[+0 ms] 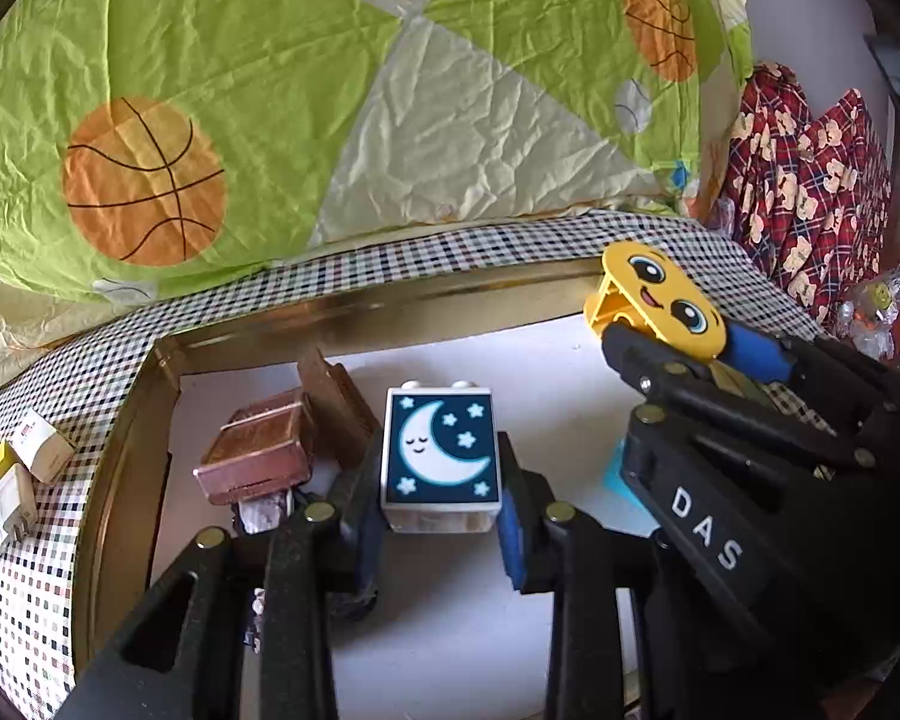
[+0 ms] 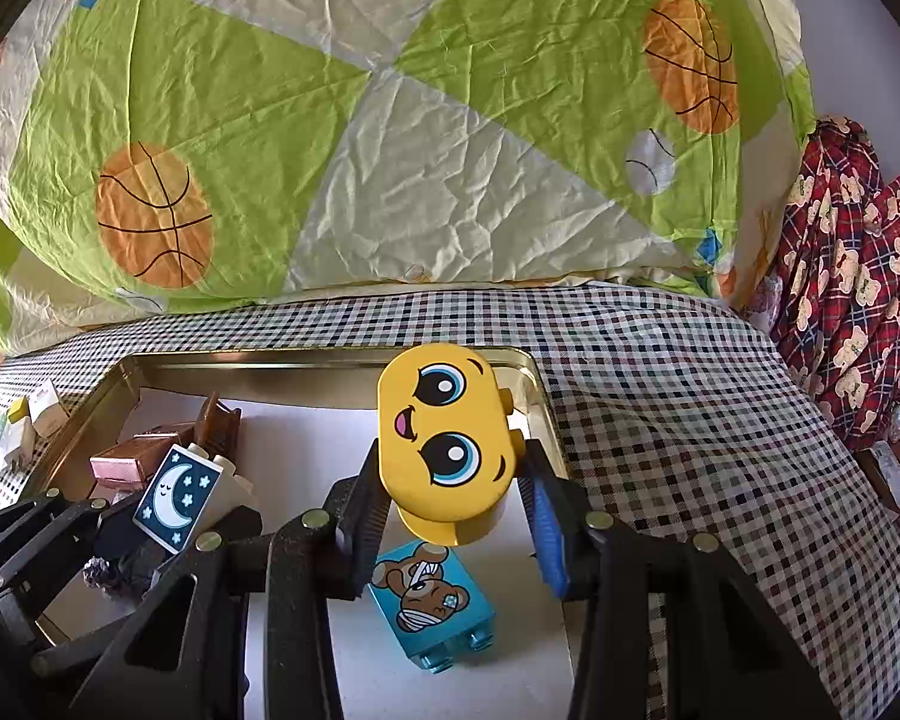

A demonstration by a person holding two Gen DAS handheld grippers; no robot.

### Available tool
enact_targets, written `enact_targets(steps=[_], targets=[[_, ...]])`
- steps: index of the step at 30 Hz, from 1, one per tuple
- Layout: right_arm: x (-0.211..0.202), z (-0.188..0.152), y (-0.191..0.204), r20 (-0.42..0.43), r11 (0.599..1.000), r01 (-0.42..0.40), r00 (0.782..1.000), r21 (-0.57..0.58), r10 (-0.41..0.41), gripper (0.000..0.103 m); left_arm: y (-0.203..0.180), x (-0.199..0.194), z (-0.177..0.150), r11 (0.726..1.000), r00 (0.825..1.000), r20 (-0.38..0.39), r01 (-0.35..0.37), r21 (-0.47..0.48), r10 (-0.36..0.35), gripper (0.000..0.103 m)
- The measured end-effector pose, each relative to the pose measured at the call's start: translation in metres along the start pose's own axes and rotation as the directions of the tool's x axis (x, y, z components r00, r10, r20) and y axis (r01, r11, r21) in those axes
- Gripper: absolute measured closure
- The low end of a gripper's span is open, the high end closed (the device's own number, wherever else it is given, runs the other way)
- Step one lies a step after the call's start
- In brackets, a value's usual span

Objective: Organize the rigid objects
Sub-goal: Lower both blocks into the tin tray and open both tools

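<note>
Behind everything, a green quilt (image 2: 270, 90) printed with basketballs rises over a checked cloth (image 2: 660, 390), and on that cloth sits a gold-rimmed tray (image 2: 330, 360) lined in white. Over the tray, the right gripper (image 2: 450, 480) clamps a yellow face block (image 2: 444, 438), held above a blue bear block (image 2: 432, 606) lying on the liner. Further left, the left gripper (image 1: 441, 516) is closed on a moon block (image 1: 442, 450), beside a small brown box (image 1: 258, 450).
</note>
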State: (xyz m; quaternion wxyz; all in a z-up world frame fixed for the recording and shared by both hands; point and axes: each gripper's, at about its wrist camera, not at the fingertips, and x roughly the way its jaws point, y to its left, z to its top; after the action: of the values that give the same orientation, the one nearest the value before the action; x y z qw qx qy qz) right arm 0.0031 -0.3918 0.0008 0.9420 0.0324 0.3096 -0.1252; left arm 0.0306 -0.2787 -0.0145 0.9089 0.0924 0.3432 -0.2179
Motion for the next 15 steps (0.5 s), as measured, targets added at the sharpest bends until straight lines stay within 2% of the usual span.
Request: enact_targets(steps=[15], targets=[[0.0006, 0.0002, 0.0024, -0.014, 1.0, -0.007, 1.0, -0.011, 0.007, 0.057, -0.0018, 0.0029, 0.001, 1.0, 1.0, -0.02, -0.02, 0.017, 0.02, 0.072]])
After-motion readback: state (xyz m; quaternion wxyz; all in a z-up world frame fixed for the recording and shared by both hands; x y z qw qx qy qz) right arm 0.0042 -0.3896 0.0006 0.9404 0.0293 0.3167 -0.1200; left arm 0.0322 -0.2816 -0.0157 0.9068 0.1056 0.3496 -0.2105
